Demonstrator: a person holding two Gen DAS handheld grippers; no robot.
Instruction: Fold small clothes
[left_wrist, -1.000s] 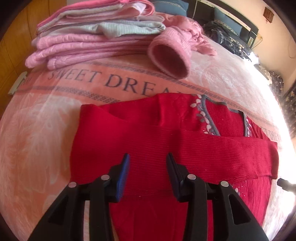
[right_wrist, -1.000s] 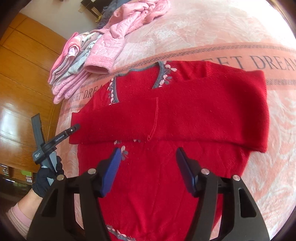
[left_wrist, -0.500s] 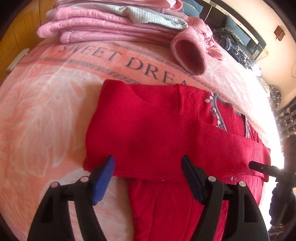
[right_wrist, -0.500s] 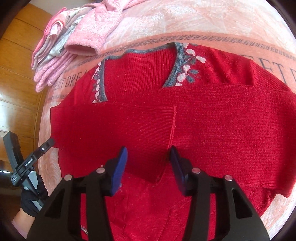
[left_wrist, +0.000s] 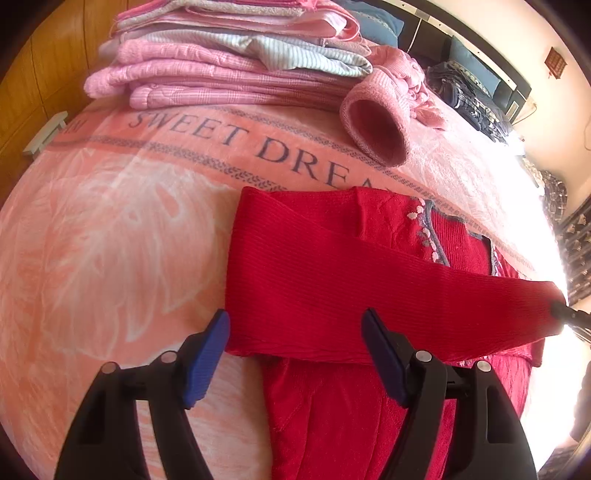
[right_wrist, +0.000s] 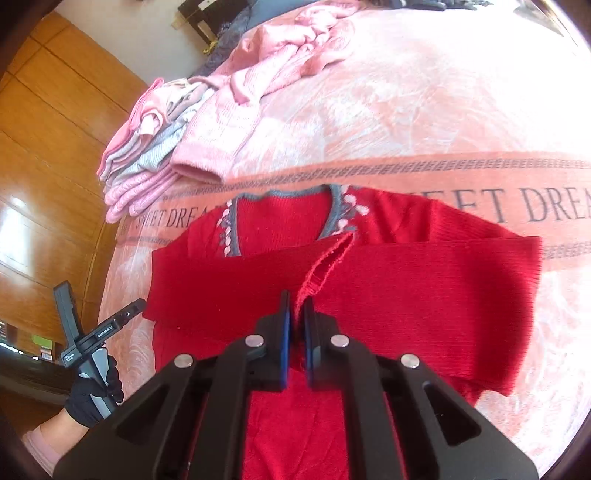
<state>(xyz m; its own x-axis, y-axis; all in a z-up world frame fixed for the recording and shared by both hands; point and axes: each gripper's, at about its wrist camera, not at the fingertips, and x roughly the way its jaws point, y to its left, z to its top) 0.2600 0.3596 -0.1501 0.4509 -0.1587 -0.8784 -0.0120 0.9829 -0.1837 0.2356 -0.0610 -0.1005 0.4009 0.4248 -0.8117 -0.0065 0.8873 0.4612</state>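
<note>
A: Nearest the right wrist camera, the right claw (right_wrist: 294, 314) has its blue-padded fingers pinched together on the cuff edge of one sleeve of the red ribbed knit sweater (right_wrist: 406, 288), lifting that edge into a small raised ridge.

B: And the left claw (left_wrist: 295, 345)?

A: Its jaws stand wide apart, holding nothing. It hangs just over the near edge of the folded sleeve band, one blue pad (left_wrist: 207, 354) over the blanket, the other over red knit. From the right wrist view, a black-gloved hand (right_wrist: 92, 395) grips that tool's handle low at the sweater's left side, with a pink sleeve cuff behind the glove.

B: How does the sweater lie?

A: Flat on the pink floral blanket printed "SWEET DREAM" (right_wrist: 424, 110), which covers a bed. Its grey-trimmed neckline points away from the claws and its hem comes toward them, so the body's long axis runs near to far. Both sleeves are folded across the chest, forming a band that runs left to right. Small pink and white leaf shapes border the neckline.

B: Beyond it?

A: A loose pink knit garment (left_wrist: 376, 118), its open cuff facing the left camera, then a stack of folded pink and grey clothes (left_wrist: 229, 59), next to wooden panelling.
</note>
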